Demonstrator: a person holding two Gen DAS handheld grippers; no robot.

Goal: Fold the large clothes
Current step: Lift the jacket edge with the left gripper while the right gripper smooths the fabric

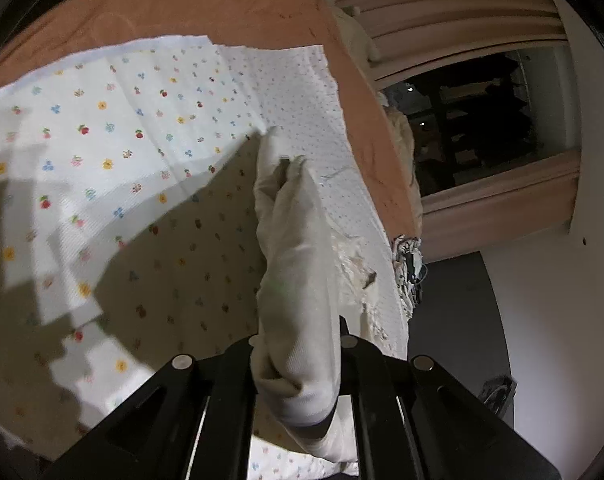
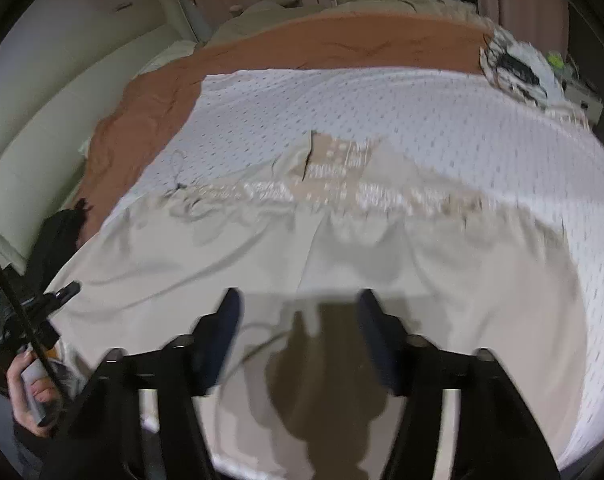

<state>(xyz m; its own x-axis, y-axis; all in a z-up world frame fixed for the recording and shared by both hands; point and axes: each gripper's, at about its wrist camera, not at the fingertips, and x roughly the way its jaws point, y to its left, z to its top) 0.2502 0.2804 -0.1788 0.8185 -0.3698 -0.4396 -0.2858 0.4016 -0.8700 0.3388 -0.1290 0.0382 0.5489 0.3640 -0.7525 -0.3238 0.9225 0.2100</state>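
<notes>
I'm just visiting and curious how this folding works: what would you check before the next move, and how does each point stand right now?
1. Left gripper has cloth: ok, shut on a bunch of the cream garment.
2. Right gripper free: ok, jaws apart, nothing between them.
3. Garment lies flat for folding: not ok, its gathered waist is rumpled.
4. Flowered sheet underneath is smooth: not ok, one part is lifted and turned over.
5. Which edge the left gripper holds: cannot tell.

Black tongs (image 2: pixel 298 312) with round silver screws (image 1: pixel 182 361)
</notes>
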